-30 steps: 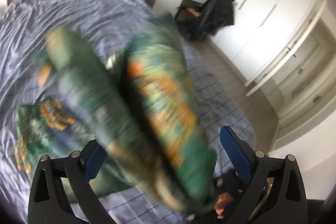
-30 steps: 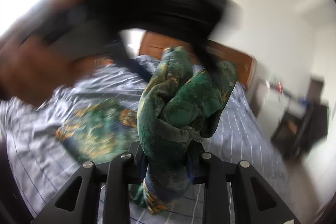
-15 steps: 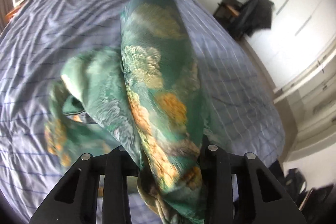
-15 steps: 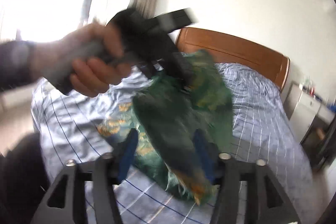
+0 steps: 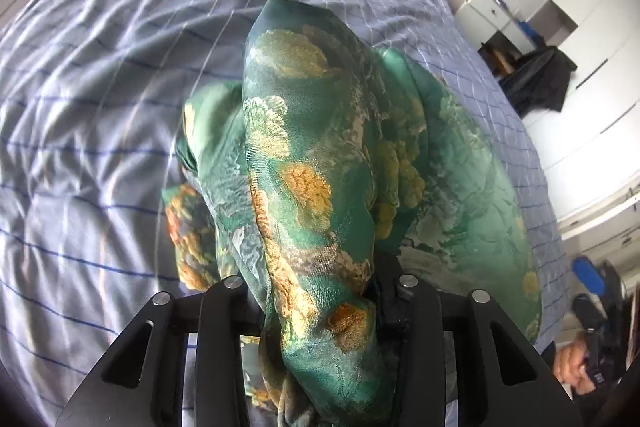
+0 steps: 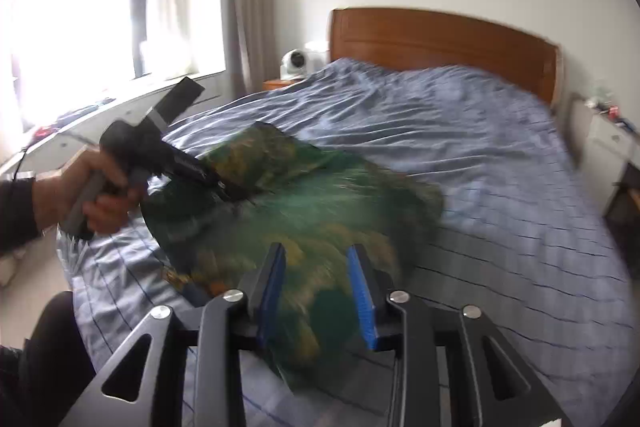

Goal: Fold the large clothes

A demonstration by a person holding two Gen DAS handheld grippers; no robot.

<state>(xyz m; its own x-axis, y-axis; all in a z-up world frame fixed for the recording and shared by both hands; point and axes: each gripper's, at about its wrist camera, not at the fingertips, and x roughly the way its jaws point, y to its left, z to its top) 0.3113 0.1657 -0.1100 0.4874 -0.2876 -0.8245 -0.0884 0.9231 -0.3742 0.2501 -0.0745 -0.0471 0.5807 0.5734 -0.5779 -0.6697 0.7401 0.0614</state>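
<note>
Lowered since before, one green garment (image 5: 320,187) is being clamped by two grippers: left (image 5: 320,311) narrowly shut; right (image 6: 320,291), just closing, at 6 o'clock.

Glossy satin-like green garment (image 5: 312,187), matt creased cotton bedcover (image 5: 100,87), polished wood headboard (image 6: 440,35).

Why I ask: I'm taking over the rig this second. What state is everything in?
Left tool: shut on a bunch of the green floral garment; jaws just closed on it, then eased slightly.
Right tool: jaws have just been closing, garment between the pads, apparently gripped; view blurred.
Garment: crumpled, partly lifted, the rest lying on the blue checked bed.
Done: both tools have hold of it.
Left: probably spread it flat, then make every fold.
</note>
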